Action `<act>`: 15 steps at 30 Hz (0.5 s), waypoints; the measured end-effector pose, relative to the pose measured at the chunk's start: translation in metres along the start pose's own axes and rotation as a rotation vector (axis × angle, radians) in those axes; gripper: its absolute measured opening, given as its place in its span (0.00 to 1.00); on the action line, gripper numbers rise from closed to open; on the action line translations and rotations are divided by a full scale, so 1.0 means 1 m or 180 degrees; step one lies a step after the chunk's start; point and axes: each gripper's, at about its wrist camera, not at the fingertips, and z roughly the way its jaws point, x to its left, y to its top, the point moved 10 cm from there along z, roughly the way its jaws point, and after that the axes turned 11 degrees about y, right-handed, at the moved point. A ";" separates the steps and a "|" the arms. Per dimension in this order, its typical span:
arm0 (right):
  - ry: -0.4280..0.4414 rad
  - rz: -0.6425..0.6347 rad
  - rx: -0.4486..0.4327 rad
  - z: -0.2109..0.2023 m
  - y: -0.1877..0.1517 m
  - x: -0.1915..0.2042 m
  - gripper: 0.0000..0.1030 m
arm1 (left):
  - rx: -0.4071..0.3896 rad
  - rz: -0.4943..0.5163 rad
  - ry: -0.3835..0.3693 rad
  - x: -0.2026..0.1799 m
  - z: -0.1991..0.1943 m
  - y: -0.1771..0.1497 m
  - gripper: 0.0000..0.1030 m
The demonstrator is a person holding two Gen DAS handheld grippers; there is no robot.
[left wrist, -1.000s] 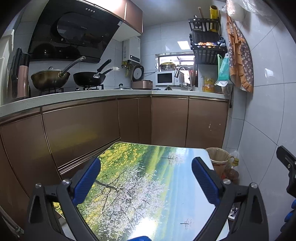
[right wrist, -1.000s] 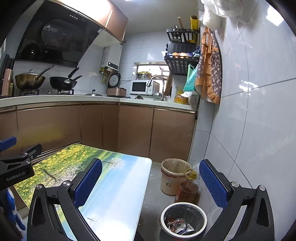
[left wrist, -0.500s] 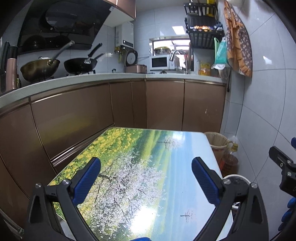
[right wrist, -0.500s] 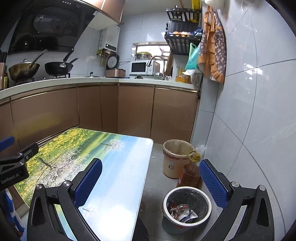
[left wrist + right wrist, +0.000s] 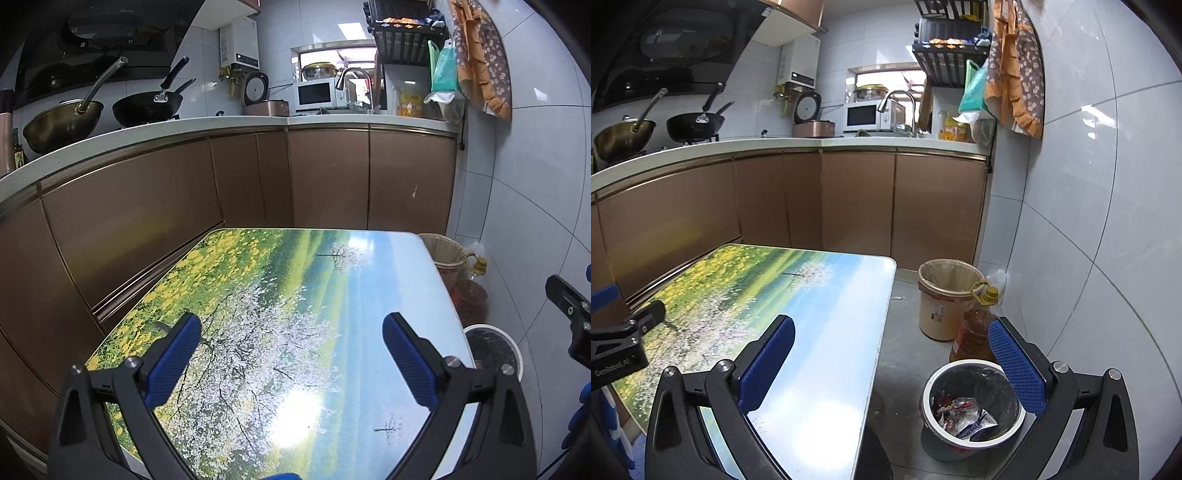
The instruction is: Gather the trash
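**Both grippers wide and empty over the table**

The left gripper (image 5: 291, 345) hung above the glossy landscape-printed rectangular table (image 5: 280, 295), jaws spread wide, nothing between them. The right gripper (image 5: 892, 349) straddled the table's right edge, equally wide and bare. Crumpled wrappers (image 5: 960, 410) lay inside the white-rimmed grey round bin (image 5: 971, 402) on the floor, near right, just beside an amber oil bottle (image 5: 975, 332). Its base was cut off by the gripper's frame. A beige lined bucket (image 5: 942, 299) stood farther back. Grey floor lay open between table and bins; brown cabinets (image 5: 147, 221) hugged the table's left side.
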 end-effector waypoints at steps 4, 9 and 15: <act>-0.0038 0.0039 0.0098 0.016 -0.007 -0.007 1.00 | 0.0088 -0.0017 -0.0020 0.002 0.015 -0.004 0.96; -0.0067 0.0049 0.0205 0.035 -0.015 -0.009 1.00 | 0.0215 -0.0027 -0.0038 0.003 0.034 -0.010 0.96; -0.0110 0.0077 0.0215 0.047 -0.016 -0.012 1.00 | 0.0298 -0.0070 -0.0071 0.005 0.053 -0.014 0.96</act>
